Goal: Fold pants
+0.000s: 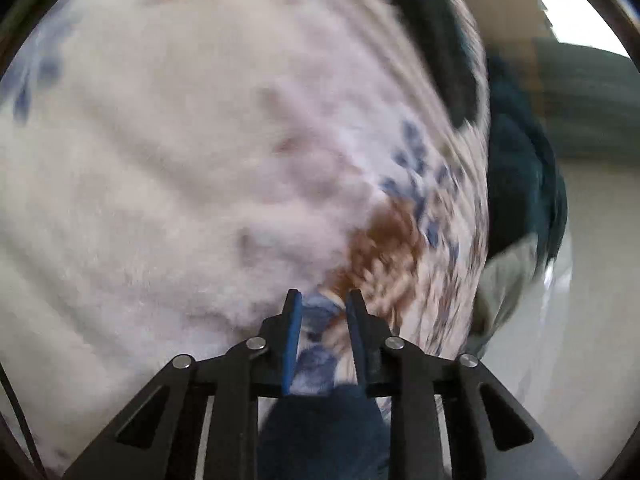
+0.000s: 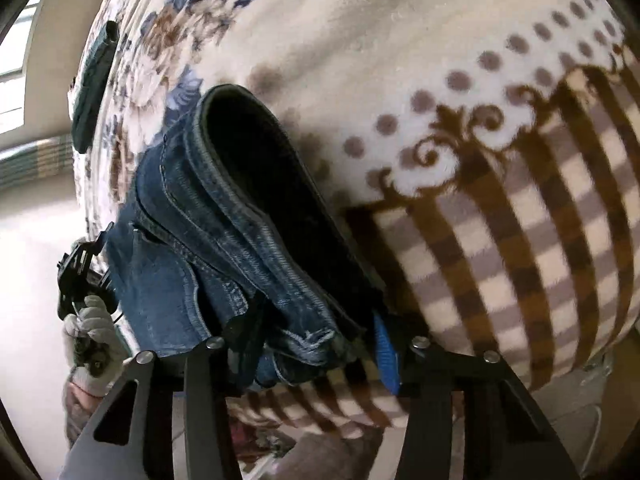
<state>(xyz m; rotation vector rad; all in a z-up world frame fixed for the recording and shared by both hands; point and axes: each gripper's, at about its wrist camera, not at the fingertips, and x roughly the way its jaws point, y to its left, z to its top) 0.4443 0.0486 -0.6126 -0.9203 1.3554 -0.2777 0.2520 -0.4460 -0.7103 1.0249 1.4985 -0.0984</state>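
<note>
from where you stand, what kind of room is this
Probably a bedroom at home: a plush cream blanket with blue flowers and brown checks covers a bed-like surface, folded blue denim jeans lie on it, and a bright window is off to one side.

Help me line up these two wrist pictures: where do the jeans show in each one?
Left wrist: only a dark blue strip of the jeans at the bottom centre, below the left gripper.
Right wrist: the jeans fill the centre-left, bunched between the fingers of the right gripper.
Shared landmark: the blue and brown flower print on the blanket.
</note>
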